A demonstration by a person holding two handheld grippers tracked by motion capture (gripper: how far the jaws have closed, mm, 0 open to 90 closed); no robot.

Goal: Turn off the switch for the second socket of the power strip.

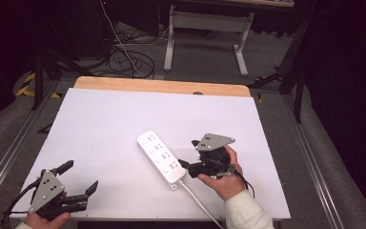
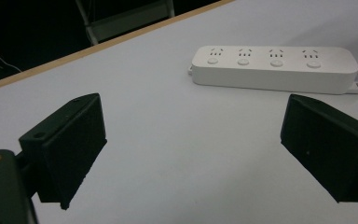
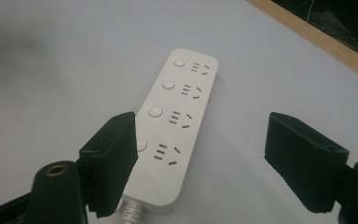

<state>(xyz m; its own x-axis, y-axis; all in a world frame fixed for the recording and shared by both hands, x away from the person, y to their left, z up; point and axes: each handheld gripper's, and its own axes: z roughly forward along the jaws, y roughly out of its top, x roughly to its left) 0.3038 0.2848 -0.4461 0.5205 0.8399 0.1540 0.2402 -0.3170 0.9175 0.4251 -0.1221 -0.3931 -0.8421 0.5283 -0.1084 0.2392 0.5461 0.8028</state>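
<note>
Black jaws of the right gripper [image 1: 187, 153] stand wide apart with nothing pinched between them, poised at the cord end of the white four-socket power strip [image 1: 161, 156]. In the right gripper view one jaw overlaps that end of the strip. The strip lies flat and slantwise near the middle of the white tabletop [image 1: 114, 124], its cable [image 1: 198, 201] running to the near edge. The left gripper [image 1: 80, 177] hovers at the near left corner, jaws wide and empty, well apart from the strip.
</note>
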